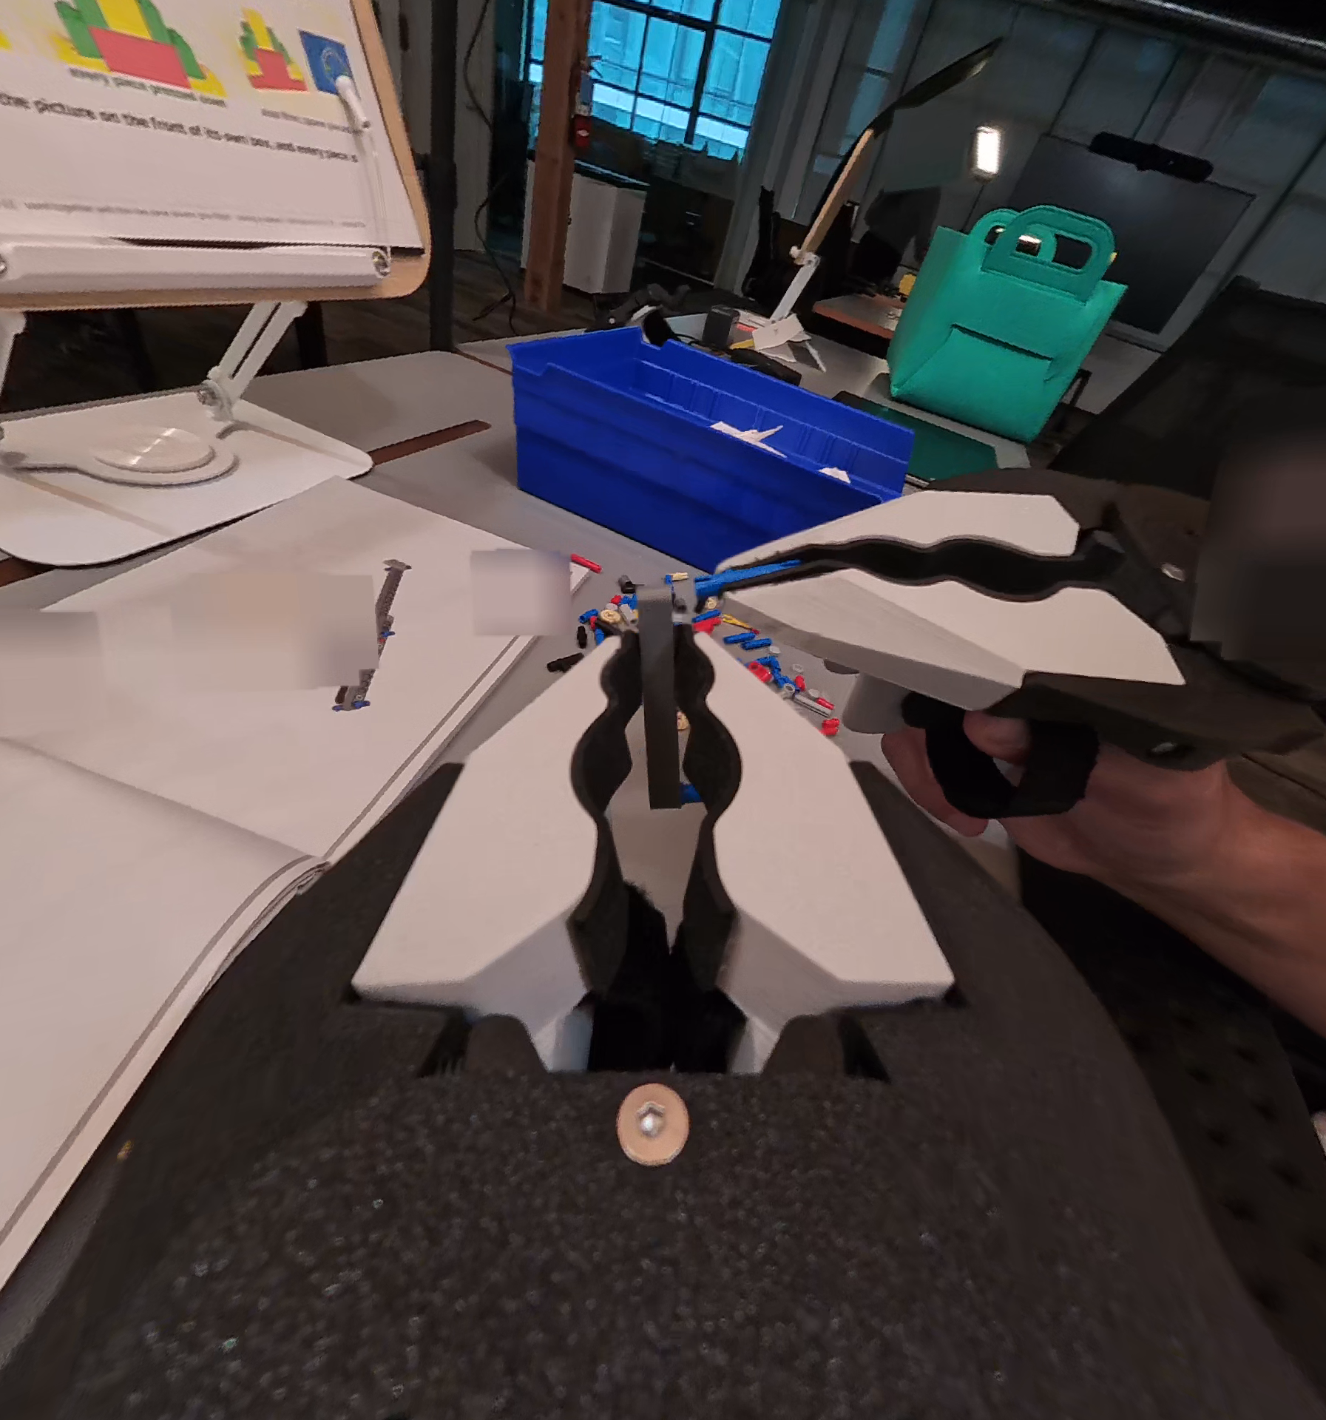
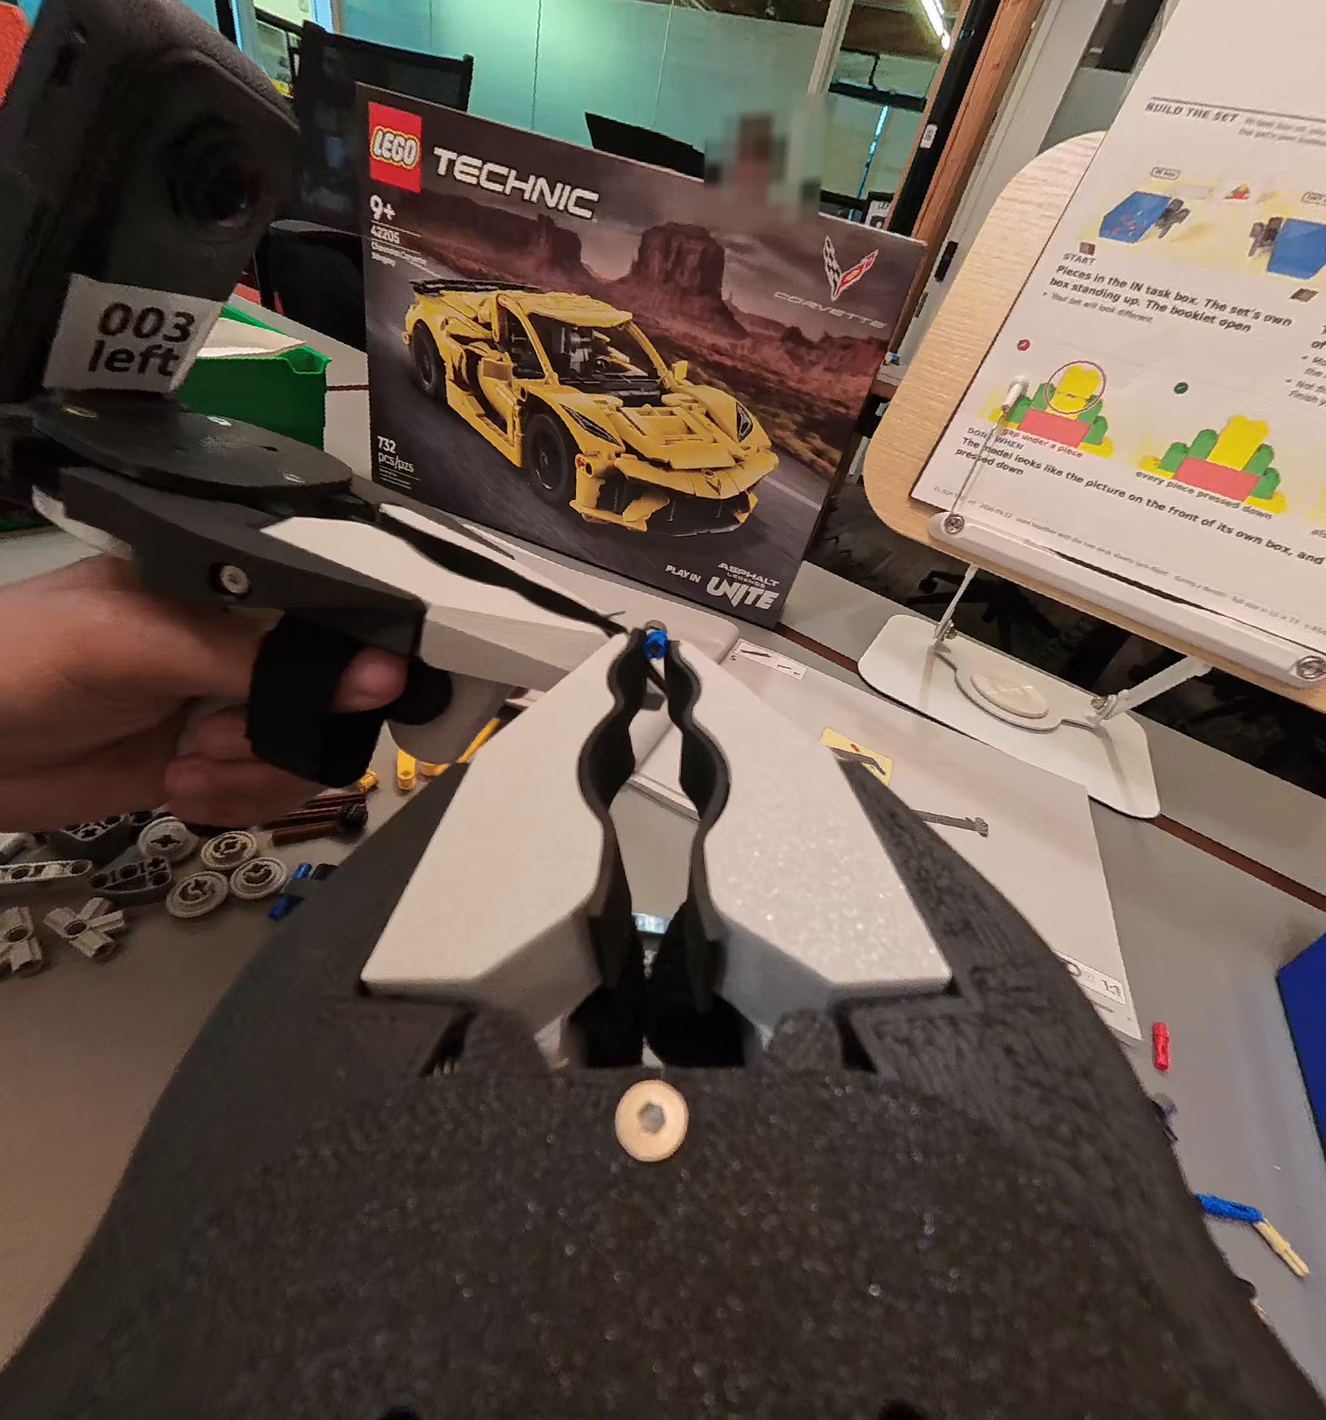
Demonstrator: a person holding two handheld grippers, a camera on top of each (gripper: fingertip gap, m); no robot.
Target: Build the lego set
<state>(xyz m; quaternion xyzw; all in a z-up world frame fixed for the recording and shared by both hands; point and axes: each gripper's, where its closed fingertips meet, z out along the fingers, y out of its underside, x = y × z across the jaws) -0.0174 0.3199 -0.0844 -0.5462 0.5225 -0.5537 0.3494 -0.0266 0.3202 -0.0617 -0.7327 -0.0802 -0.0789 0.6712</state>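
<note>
Clearly a pin is being joined to a beam above the table (image 1: 444,476), both parts lifted clear so neither presses on the loose pieces (image 1: 759,661) scattered just beside the open instruction booklet (image 1: 245,738). The left claw (image 1: 660,638) is clenched on a dark grey beam (image 1: 661,691), held upright on edge between its tips; that likely presents the beam's end holes toward the other claw. The right claw (image 2: 650,644) is pinched nearly shut on a small blue pin (image 2: 653,642), gripped only at the very tips so most of the pin sticks out free for insertion. In the left wrist view, the right claw reaches in from the side away from the booklet and its blue part meets the beam's upper end. Whether the pin is already seated cannot be told. Beyond the booklet stands the set's box (image 2: 613,369), propped upright as a reference.
</note>
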